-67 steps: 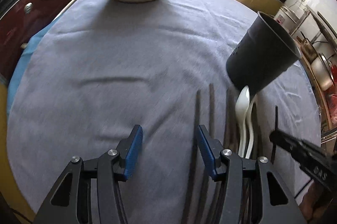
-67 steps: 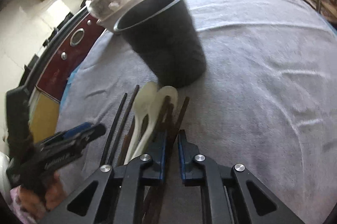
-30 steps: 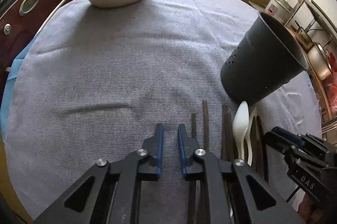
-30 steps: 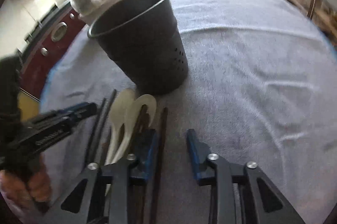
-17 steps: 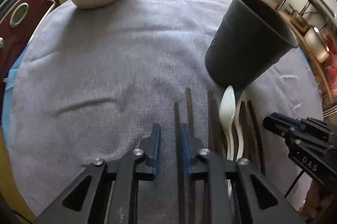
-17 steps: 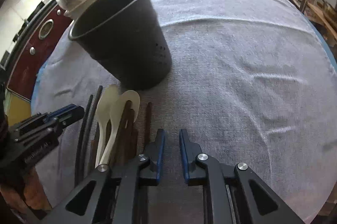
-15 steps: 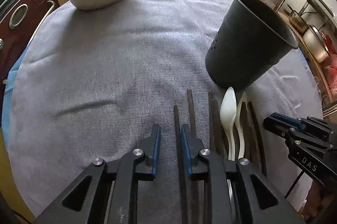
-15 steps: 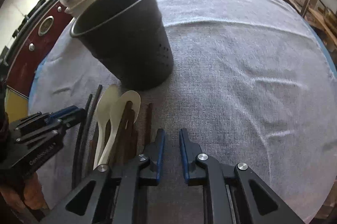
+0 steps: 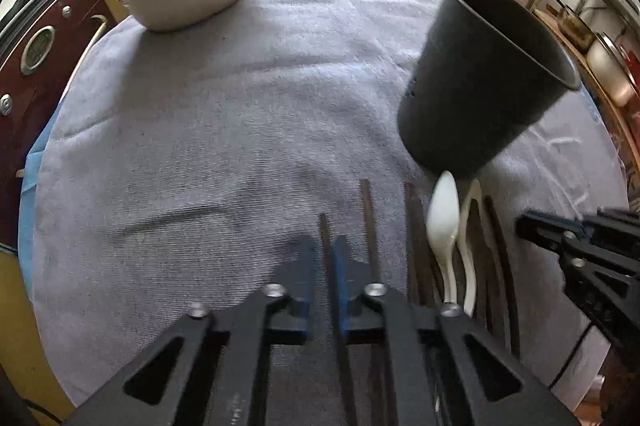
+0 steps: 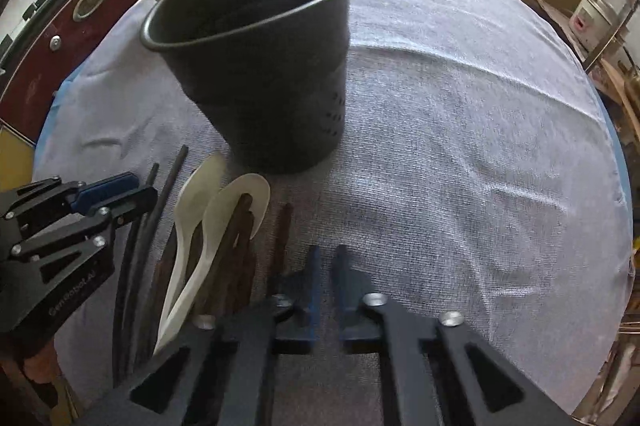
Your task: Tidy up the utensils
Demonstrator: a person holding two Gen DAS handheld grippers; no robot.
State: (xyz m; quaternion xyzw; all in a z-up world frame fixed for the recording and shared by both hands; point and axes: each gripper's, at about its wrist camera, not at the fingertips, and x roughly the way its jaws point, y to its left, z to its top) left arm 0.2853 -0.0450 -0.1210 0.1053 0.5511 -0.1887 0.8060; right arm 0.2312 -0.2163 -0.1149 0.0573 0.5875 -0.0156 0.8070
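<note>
The left gripper's (image 9: 325, 250) blue fingers (image 9: 306, 258) are pinching a dark chopstick (image 9: 323, 226) on the grey cloth (image 9: 200, 129). The right gripper (image 10: 325, 258) is sitting clenched on nothing, beside the other chopsticks (image 10: 240, 226) and two white spoons (image 10: 208, 209) lying below the black cup (image 10: 260, 73).

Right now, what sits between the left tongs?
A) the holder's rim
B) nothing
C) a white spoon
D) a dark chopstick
D: in the left wrist view the left tongs are closed on a dark chopstick, while the white spoons lie further right beside the black holder.
</note>
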